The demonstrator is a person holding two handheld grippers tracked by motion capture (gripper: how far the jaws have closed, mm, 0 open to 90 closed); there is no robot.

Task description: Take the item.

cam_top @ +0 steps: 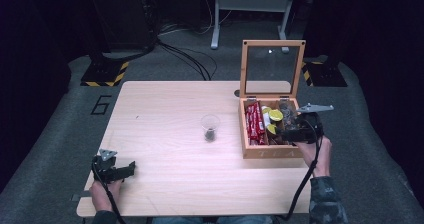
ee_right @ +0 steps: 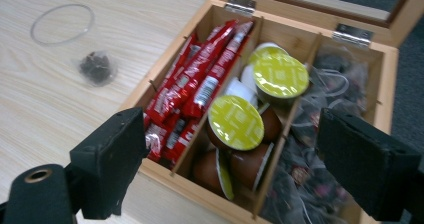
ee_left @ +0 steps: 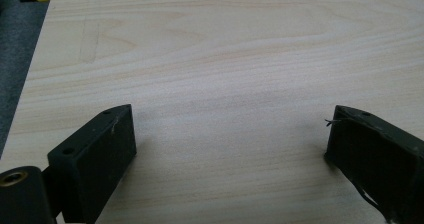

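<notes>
Dark floor rings the pale table [cam_top: 165,149] from above; the right gripper [cam_top: 286,132] hangs over the wooden box [cam_top: 272,152]. Left gripper [ee_left: 230,149]: spread, empty. Right gripper view: jaws spread above light, rigid, foil-lidded capsules [ee_right: 236,122] in the middle compartment — pinch the rim sides, I'd say.

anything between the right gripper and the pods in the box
Nothing visible. The right gripper hovers over the open box with its jaws wide apart and empty, and the green-lidded pods lie uncovered in the middle compartment. The lid stands upright behind, out of the way. The wooden dividers beside the pods leave little room for the jaws.
</notes>
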